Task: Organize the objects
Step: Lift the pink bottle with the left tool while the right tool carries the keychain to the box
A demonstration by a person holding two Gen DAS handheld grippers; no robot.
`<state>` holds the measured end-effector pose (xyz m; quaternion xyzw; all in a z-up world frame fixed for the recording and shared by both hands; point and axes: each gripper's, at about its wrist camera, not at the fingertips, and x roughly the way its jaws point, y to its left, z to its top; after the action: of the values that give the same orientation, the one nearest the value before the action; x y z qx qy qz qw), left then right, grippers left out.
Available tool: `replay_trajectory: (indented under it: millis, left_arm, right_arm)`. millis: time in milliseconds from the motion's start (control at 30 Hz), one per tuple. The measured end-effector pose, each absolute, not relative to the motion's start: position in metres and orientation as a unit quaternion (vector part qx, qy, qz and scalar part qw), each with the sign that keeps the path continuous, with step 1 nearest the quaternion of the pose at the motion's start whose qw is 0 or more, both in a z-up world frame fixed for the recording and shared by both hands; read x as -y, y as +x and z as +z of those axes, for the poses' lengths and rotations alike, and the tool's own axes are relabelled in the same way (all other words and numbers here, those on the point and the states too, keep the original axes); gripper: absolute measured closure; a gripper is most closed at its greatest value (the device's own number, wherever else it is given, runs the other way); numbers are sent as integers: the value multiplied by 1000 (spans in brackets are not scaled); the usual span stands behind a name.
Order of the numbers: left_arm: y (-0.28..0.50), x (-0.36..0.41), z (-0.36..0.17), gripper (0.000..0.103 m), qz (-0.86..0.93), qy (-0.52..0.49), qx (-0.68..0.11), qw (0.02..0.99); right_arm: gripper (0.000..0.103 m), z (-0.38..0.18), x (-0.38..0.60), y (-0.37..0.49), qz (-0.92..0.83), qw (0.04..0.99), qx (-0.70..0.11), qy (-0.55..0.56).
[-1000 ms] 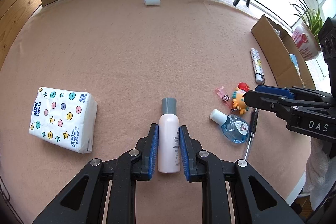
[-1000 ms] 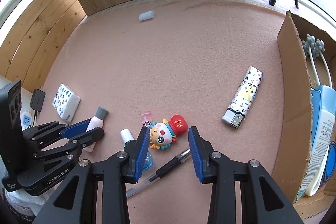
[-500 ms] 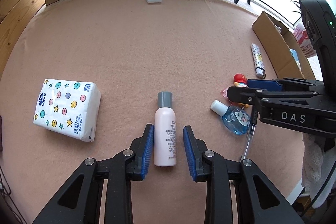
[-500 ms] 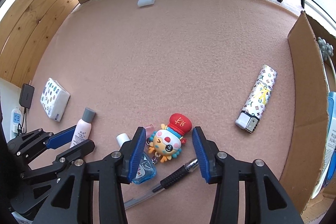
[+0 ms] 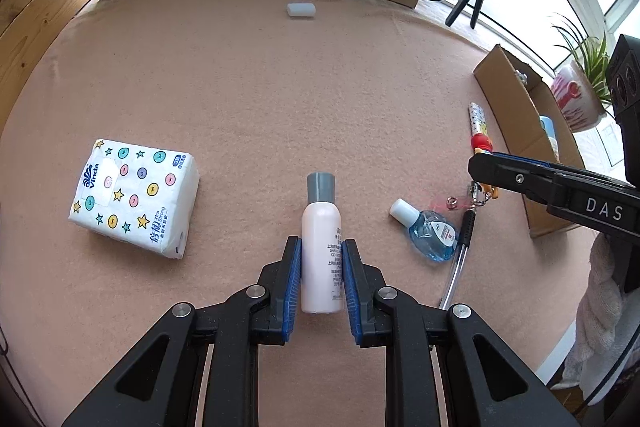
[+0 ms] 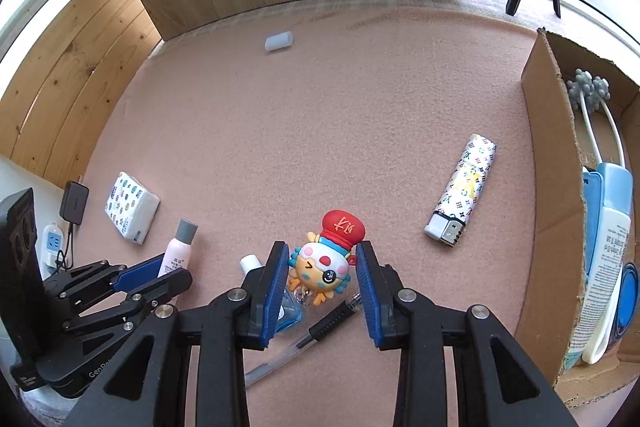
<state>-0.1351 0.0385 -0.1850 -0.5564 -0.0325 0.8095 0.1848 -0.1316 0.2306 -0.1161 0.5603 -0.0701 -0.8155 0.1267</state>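
Bottle (image 5: 322, 243) is lying at mat (image 5: 280, 99) centre, cap toward twelve o'clock, the left gripper (image 5: 320, 279) having just been closing its narrow jaws onto it, while the right gripper (image 6: 322, 279), at three o'clock, is closing around the toy (image 6: 326, 261), likely for boxing both.

Tissue pack (image 5: 134, 197) lies left of my bottle (image 5: 321, 243); eye-drop bottle (image 5: 430, 233), pen (image 5: 460, 251) right; cardboard box (image 5: 520, 123) far right.
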Motion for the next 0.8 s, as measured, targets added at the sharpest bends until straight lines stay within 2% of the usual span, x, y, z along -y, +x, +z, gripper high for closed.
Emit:
replay_trajectory:
  millis: [367,800]
  left_arm:
    - [-141,-56,-150,81,821,-530,49,206]
    - [-146,-172,-119,81,816,-501,29,286]
  right_arm:
    - [72,-68,-295,-111,-846,93,109,513]
    - [72,-47,-400,-80,-866,0,129,483]
